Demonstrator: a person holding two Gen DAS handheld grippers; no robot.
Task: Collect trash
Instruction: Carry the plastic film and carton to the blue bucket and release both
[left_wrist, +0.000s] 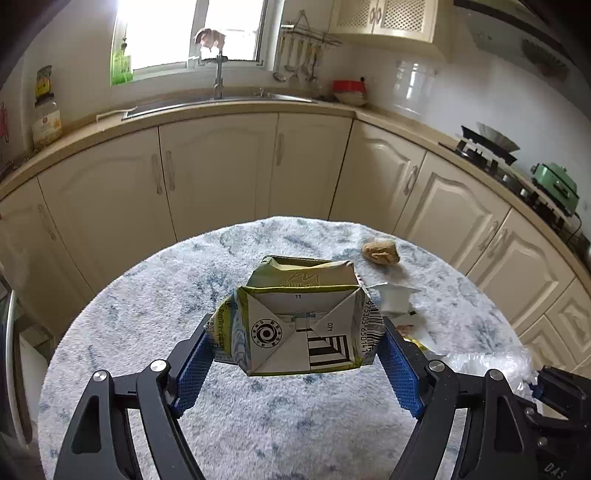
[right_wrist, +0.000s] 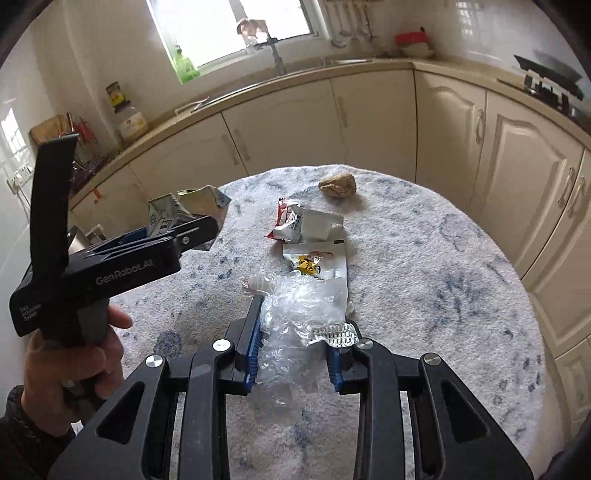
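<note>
Left wrist view shows the round table (left_wrist: 155, 302) with its fuzzy white and blue cover, and cream kitchen cupboards (left_wrist: 218, 173) behind it. The right wrist view shows the same table, with most of the trash near its middle.

I hold my left gripper (left_wrist: 295, 343) above the table. Its blue pads (left_wrist: 194, 373) squeeze a squashed green and white drink carton (left_wrist: 299, 325) from both sides, and the folded bottom of the carton faces the camera. In the right wrist view the carton sits up in the air over the left edge of the table, and my left hand (right_wrist: 74, 354) grips the handle.

My right gripper (right_wrist: 295, 350) pinches a crumpled clear plastic bag (right_wrist: 295, 314). A scrap of silver foil (right_wrist: 338, 332) lies against the right finger. The bag hangs over the near part of the table.

A torn white wrapper with a yellow picture (right_wrist: 317, 262) lies flat just past the bag, and I cannot tell if they touch. A red and white wrapper (right_wrist: 299, 221) lies just behind that one, toward the far edge.

A small crumpled brown paper ball (right_wrist: 338, 184) sits alone near the far edge of the table, apart from the wrappers.
</note>
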